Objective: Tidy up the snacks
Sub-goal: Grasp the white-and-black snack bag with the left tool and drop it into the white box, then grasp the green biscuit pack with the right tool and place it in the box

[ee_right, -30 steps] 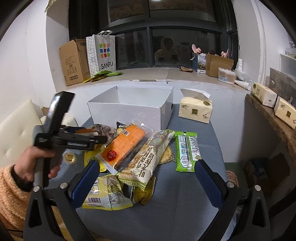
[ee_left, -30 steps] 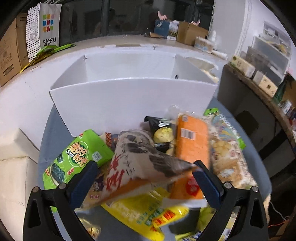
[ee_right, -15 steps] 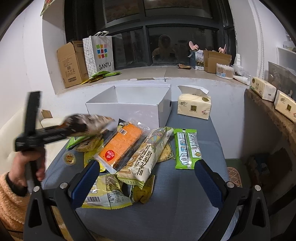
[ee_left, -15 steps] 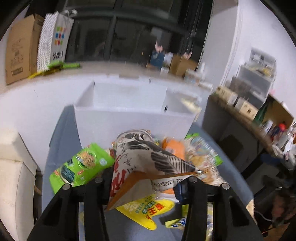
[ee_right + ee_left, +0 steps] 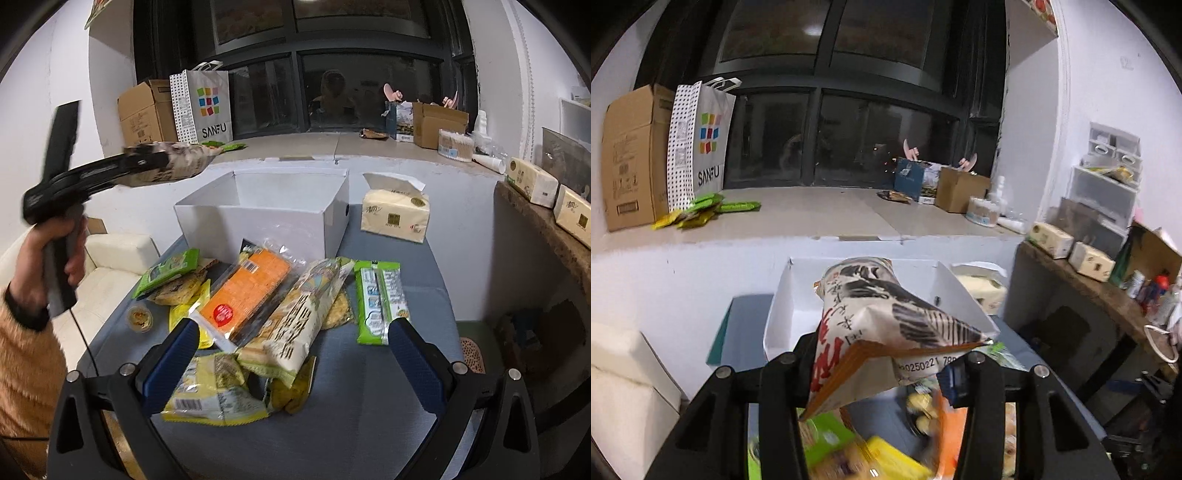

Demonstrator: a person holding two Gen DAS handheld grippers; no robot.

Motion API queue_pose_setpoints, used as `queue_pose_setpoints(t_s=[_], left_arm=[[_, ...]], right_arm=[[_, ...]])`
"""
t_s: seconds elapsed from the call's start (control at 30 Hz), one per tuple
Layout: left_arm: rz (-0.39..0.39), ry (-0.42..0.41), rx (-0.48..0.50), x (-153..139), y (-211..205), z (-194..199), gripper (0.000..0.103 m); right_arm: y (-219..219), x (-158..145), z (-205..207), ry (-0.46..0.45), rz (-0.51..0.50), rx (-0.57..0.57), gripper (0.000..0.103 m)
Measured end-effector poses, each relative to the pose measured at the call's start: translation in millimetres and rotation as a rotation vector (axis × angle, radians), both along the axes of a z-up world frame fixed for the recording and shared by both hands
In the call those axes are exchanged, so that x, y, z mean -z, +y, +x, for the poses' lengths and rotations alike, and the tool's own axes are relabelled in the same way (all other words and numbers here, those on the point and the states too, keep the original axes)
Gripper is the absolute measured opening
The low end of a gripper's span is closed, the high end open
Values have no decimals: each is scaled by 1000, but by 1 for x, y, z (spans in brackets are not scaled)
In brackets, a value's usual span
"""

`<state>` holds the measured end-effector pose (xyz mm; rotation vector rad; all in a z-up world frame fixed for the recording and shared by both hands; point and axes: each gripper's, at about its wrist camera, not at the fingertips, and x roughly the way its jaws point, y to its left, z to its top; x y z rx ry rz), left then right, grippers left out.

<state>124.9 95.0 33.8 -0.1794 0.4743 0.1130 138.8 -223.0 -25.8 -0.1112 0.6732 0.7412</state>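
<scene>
Held aloft in the clamped left claw (image 5: 882,373), black-and-white snack bag (image 5: 886,314) bound for the white box (image 5: 266,210); right claw (image 5: 295,354) wide open, empty over worktop snacks.

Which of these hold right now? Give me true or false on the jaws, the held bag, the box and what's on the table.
1. The left gripper is shut on the black-and-white snack bag. True.
2. The right gripper holds the orange packet. False: its jaws are wide open and empty; the packet lies on the table.
3. The held bag is up in the air, above table level. True.
4. The white box already holds several snacks. False: no snacks show in the part of its inside that is visible.
5. The tissue pack sits inside the white box. False: it stands beside the box.
</scene>
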Motion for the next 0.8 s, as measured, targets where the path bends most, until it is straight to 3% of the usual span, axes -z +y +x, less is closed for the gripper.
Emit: queue_pose_setpoints(t_s=[0.23, 0.33, 0.5, 0.53, 0.63, 0.7, 0.8], left_arm=[[39, 39, -12, 8, 15, 55, 51], [5, 74, -8, 16, 28, 83, 51], [13, 139, -19, 37, 46, 132, 53], [9, 153, -21, 41, 50, 141, 53], [17, 213, -49, 53, 58, 161, 68], [37, 232, -32, 56, 56, 164, 83], [106, 223, -41, 51, 48, 157, 97]], right_arm=[[14, 40, 114, 91, -119, 136, 103], [26, 70, 164, 181, -201, 158, 102], [31, 97, 191, 255, -221, 137, 100], [32, 102, 192, 268, -225, 129, 96], [39, 120, 193, 325, -247, 95, 70], [40, 121, 191, 290, -257, 93, 70], [46, 122, 184, 251, -301, 80, 70]])
